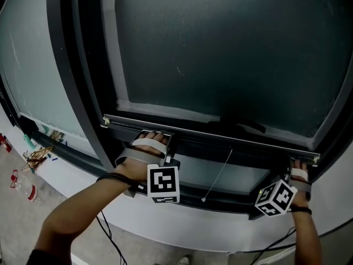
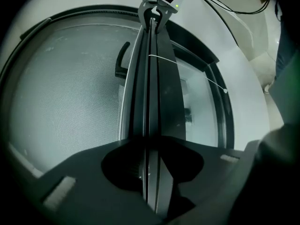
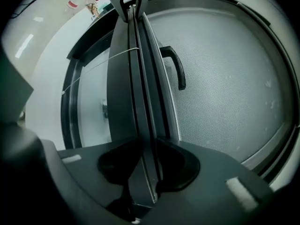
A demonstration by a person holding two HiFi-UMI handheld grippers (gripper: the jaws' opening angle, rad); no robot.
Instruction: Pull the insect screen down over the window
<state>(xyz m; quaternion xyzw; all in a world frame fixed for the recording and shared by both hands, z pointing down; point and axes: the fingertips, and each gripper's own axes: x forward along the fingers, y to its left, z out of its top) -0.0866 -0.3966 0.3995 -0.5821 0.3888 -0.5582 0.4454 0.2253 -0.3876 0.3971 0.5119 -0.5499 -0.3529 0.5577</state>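
Note:
The insect screen's grey mesh [image 1: 220,48] covers most of the window. Its metal bottom bar [image 1: 220,134] runs across just above the lower frame. On the bar's middle sits a dark handle [image 1: 242,127], and a thin pull cord [image 1: 218,178] hangs below it. My left gripper [image 1: 160,143] clasps the bar near its left end, and my right gripper [image 1: 300,167] clasps its right end. In the left gripper view the bar [image 2: 152,102] passes between the jaws of the left gripper [image 2: 149,161]. In the right gripper view the bar [image 3: 140,93] lies gripped in the right gripper [image 3: 149,165].
The dark window frame [image 1: 71,93] curves round the screen, with a white sill [image 1: 193,225] below. Small bottles and litter [image 1: 30,162] lie on the floor at the left. Cables [image 1: 105,231] trail from both grippers.

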